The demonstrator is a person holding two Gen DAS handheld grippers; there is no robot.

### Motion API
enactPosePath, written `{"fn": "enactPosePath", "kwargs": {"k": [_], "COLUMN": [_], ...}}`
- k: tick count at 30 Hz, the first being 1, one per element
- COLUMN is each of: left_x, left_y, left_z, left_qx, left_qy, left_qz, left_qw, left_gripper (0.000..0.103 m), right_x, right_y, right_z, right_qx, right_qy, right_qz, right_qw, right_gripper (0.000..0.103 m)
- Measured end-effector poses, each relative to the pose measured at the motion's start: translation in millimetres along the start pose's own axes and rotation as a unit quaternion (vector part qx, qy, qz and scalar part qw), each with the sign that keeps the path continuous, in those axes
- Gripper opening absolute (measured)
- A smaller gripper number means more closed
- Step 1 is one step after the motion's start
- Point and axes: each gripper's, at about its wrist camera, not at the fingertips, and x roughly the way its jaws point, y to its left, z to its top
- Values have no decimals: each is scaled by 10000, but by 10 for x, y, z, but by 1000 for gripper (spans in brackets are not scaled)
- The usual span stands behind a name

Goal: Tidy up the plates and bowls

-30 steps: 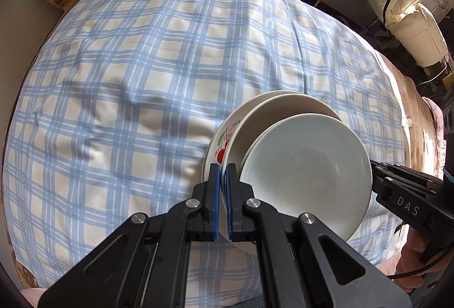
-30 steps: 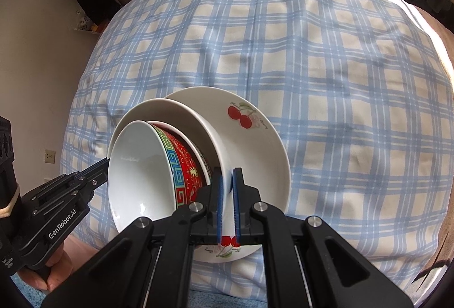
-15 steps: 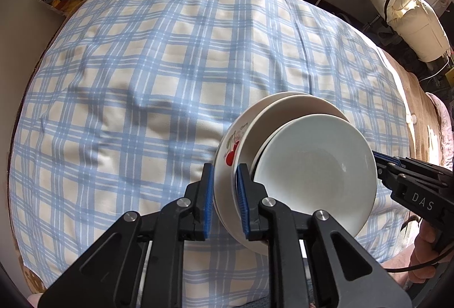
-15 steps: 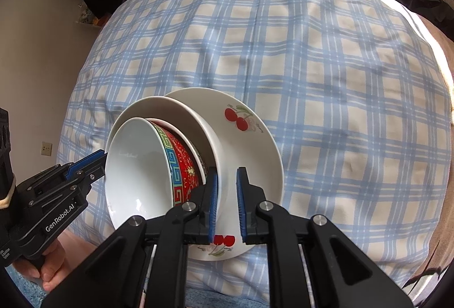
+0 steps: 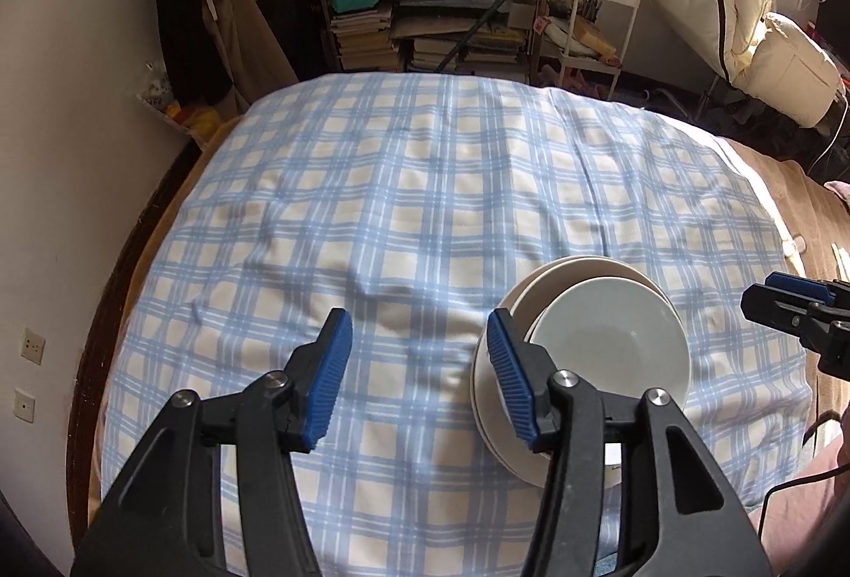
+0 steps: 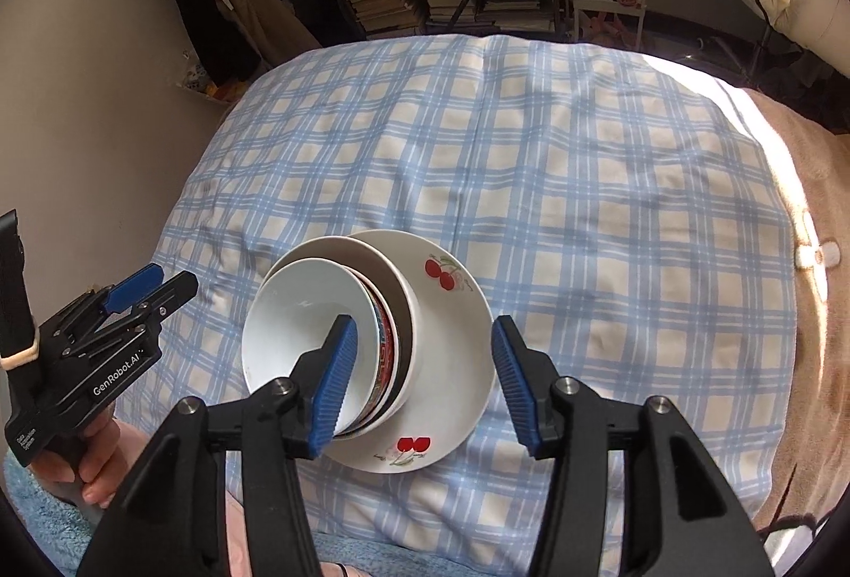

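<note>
Right wrist view: one cherry plate (image 6: 446,311) carries three nested bowls (image 6: 313,327); both grippers' jaws are opening, holding nothing.

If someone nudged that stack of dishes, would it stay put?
Probably not firmly. The stack sits on a soft, rumpled checked cover, so it may rock. The bowls sit off-centre on the cherry plate, so they may slide. Glazed dishes likely chip.
</note>
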Motion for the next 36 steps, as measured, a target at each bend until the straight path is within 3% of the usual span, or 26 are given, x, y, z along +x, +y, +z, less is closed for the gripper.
{"fn": "enactPosePath", "kwargs": {"k": [2,6,8,11,15,26,31,36], "left_x": [-144,-415,-532,-682,-851,-1037,-1081,-1087], "left_y": [13,7,-5,1,23,17,105,130], "left_z": [-14,-78,-129,-214,-339,-741,-840,-927], "left_qx": [23,82,63,-19,-151,-132,-277,-331], "left_qy": [-300,-831,-1047,-1259,-1472,-1963,-2116,-2158], "left_qz": [87,181,215,287,337,546,796,978], "left_qw": [9995,9963,9943,9916,9884,9789,9737,9710], "left_gripper": [59,82,88,93,94,95,95,95], "right_x": [-139,-408,-535,-705,-877,-1192,-1208,-1178], "right_y": [9,23,32,44,40,194,238,231], "right_z": [-40,-134,-192,-296,-439,-855,-935,-932], "right_qx": [-89,-297,-393,-479,-487,-859,-989,-970], "right_qy": [-201,-669,-956,-1380,-1727,-2637,-2801,-2767], "right_qz": [-7,-91,-183,-267,-203,-465,-547,-458], "right_qw": [9998,9973,9945,9889,9836,9596,9533,9549], "right_gripper": [69,86,93,95,103,103,103,103]}}
